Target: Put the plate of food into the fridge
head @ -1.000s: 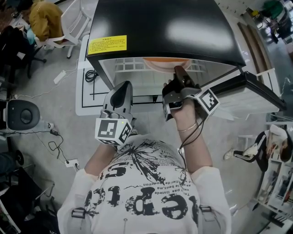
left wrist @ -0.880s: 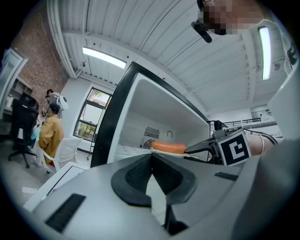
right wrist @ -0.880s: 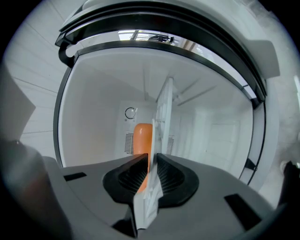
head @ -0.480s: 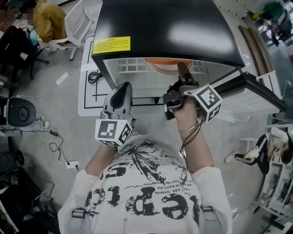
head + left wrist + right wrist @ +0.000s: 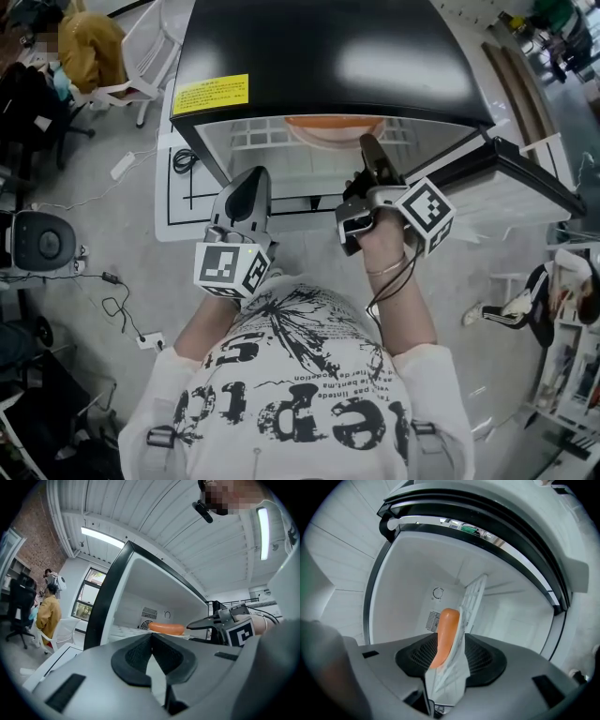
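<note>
An orange plate (image 5: 333, 127) lies on the white wire shelf (image 5: 258, 141) inside the open black fridge (image 5: 328, 56). My right gripper (image 5: 368, 150) points into the fridge just in front of the plate's near rim, open, and nothing is pressed between its pads. In the right gripper view the plate (image 5: 446, 634) shows edge-on beyond the spread jaws of my right gripper (image 5: 450, 656). My left gripper (image 5: 253, 180) hangs in front of the fridge's lower left, shut and empty. The left gripper view looks past the tips of my left gripper (image 5: 151, 637) to the plate (image 5: 166, 628).
The fridge door (image 5: 525, 178) stands swung open to the right. The fridge sits on a white floor mat (image 5: 178, 202). A white chair (image 5: 145, 47) and a seated person in yellow (image 5: 89, 42) are at the far left. Cables (image 5: 112, 291) trail over the floor on the left.
My right gripper's jaws have spread and let go of the plate, which stays on the shelf. The left gripper has kept its place.
</note>
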{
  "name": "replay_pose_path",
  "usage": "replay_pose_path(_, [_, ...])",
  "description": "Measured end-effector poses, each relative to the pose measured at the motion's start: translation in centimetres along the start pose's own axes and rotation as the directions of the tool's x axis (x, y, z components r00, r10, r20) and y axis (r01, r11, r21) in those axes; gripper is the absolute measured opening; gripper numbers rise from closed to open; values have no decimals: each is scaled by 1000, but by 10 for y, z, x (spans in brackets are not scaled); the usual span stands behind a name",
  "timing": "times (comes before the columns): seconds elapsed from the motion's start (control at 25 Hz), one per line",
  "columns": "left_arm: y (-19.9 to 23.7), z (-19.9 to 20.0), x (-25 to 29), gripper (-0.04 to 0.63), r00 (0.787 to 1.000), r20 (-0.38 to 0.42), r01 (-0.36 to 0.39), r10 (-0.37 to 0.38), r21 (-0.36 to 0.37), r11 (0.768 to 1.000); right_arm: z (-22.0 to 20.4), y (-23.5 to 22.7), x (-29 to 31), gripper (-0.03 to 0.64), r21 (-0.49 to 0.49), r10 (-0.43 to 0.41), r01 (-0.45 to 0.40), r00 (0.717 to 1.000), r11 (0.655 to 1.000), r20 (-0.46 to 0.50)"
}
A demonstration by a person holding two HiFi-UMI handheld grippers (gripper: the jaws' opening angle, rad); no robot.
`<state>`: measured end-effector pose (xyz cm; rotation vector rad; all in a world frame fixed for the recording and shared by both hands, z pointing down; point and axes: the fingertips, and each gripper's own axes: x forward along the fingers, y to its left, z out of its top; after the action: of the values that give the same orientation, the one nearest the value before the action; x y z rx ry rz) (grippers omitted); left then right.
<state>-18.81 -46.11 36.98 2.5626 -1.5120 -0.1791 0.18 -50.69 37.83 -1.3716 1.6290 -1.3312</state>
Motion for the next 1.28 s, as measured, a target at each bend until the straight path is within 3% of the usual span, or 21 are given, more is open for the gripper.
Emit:
replay_pose_path(0.12, [-6, -2, 3, 8, 1000, -5, 9, -9, -1, 1000, 2, 3, -6, 179, 30, 67, -67, 998, 997, 8])
replay_pose_path(0.2, [-10, -4, 5, 8, 1000, -7, 15, -15, -1, 1000, 4, -1, -10, 167, 32, 66, -67, 998, 997, 15])
replay_pose_path(0.32, [-16, -5, 9, 8, 1000, -8, 23, -23, 1, 1000, 6, -5, -16, 2, 14, 44, -44, 999, 999, 20])
replay_pose_path(0.56, [-26, -5, 14, 8, 1000, -9, 21, -21, -21, 1000, 5, 5, -26, 2, 170, 209, -213, 977, 962, 42])
replay_pose_path(0.64, [-32, -5, 16, 8, 1000, -10, 27, -28, -13, 1000, 6, 6, -30, 2, 119, 229, -232, 973, 965, 35])
replay_pose_path(0.8, [-44, 1, 21, 8, 999, 6, 36, -36, -1, 999, 1, 4, -35, 2, -79, 235, -234, 972, 969, -4])
replay_pose_path(1.0, [-60, 5, 24, 8, 998, 23, 51, -51, 6, 999, -14, -11, -44, 2, -242, 175, -180, 984, 953, -41])
replay_pose_path(1.08, [-66, 5, 24, 8, 998, 24, 59, -59, 8, 998, -17, -8, -47, 2, -412, 171, -173, 984, 895, -43])
replay_pose_path(1.16, [-70, 4, 23, 8, 998, 21, 62, -62, 8, 998, -21, -1, -51, 2, -578, 177, -168, 983, 798, -41])
replay_pose_path(1.28, [-74, 0, 22, 8, 998, 14, 62, -62, 7, 998, -25, 8, -55, 2, -719, 187, -161, 981, 676, -45])
